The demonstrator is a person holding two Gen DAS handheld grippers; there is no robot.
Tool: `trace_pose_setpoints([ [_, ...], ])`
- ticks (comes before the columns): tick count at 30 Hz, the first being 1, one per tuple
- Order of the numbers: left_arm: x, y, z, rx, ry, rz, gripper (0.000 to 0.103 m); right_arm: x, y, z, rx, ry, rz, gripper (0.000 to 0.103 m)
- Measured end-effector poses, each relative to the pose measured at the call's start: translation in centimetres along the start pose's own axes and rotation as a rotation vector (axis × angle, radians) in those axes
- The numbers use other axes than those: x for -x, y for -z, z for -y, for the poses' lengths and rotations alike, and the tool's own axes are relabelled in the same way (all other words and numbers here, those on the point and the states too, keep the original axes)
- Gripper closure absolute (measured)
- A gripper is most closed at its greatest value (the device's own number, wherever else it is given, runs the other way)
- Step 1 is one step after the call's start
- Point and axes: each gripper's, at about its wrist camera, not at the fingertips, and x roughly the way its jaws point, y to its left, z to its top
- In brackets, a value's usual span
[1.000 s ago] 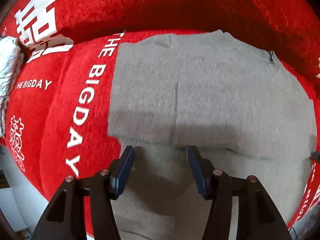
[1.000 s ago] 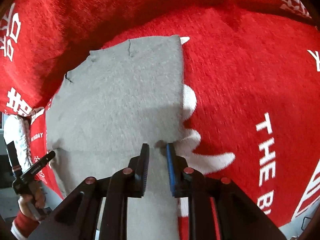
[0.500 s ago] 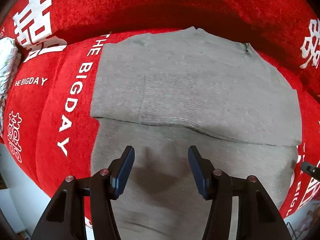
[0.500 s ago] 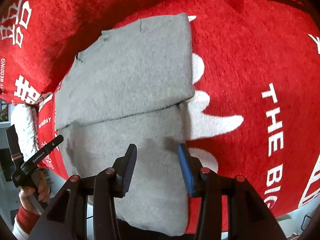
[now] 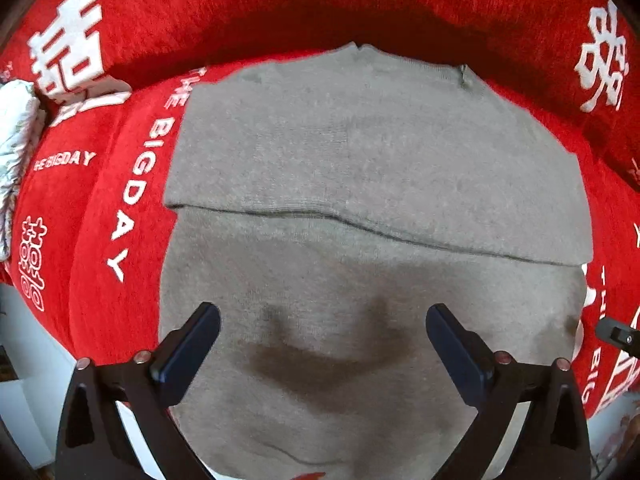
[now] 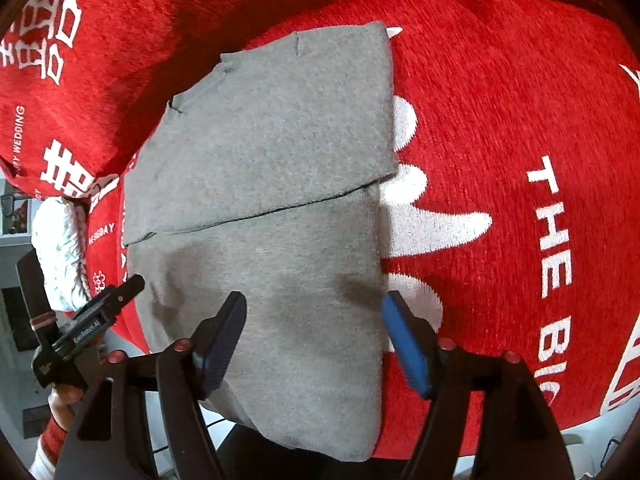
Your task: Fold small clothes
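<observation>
A grey knit garment (image 5: 360, 168) lies on a red blanket with white lettering (image 5: 96, 208). Its far part is folded over the near part, and the fold's edge runs across the middle. The near part hangs over the front edge. My left gripper (image 5: 323, 336) is open and empty above the near part. The garment also shows in the right wrist view (image 6: 276, 128). My right gripper (image 6: 314, 322) is open and empty above the garment's near right part. The left gripper (image 6: 104, 316) shows at the left of that view.
A white patterned cloth (image 5: 16, 136) lies at the blanket's left edge, also seen in the right wrist view (image 6: 60, 248). The red blanket (image 6: 500, 120) spreads wide to the right of the garment. The surface's front edge drops off just below the grippers.
Both grippers have let go of the garment, opened wide and drawn back toward the front edge. The folded layer now lies flat on the lower part.
</observation>
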Motion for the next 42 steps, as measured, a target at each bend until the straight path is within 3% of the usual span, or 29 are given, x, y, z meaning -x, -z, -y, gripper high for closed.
trace_pose_setpoints([
  [7, 0.2, 0.9, 0.3, 0.0, -0.015, -0.016, 0.0, -0.1, 0.6, -0.7, 0.025, -0.043, 0.015, 0.018],
  [21, -0.2, 3.6, -0.9, 0.01, -0.007, -0.041, 0.0, -1.6, 3.5, -2.7, 0.038, -0.052, -0.004, 0.018],
  [28, -0.3, 5.5, -3.1, -0.003, -0.004, -0.026, 0.0, -2.2, 5.8, -3.4, -0.004, -0.079, 0.016, 0.018],
  [35, -0.4, 8.3, -6.7, -0.005, 0.046, -0.046, 0.0, -2.5, 8.2, -3.2, -0.047, -0.094, 0.043, 0.018],
  [42, -0.9, 11.9, -10.5, 0.049, 0.063, -0.073, 0.0, -3.9, 11.1, -1.6, -0.125, -0.131, -0.04, 0.018],
])
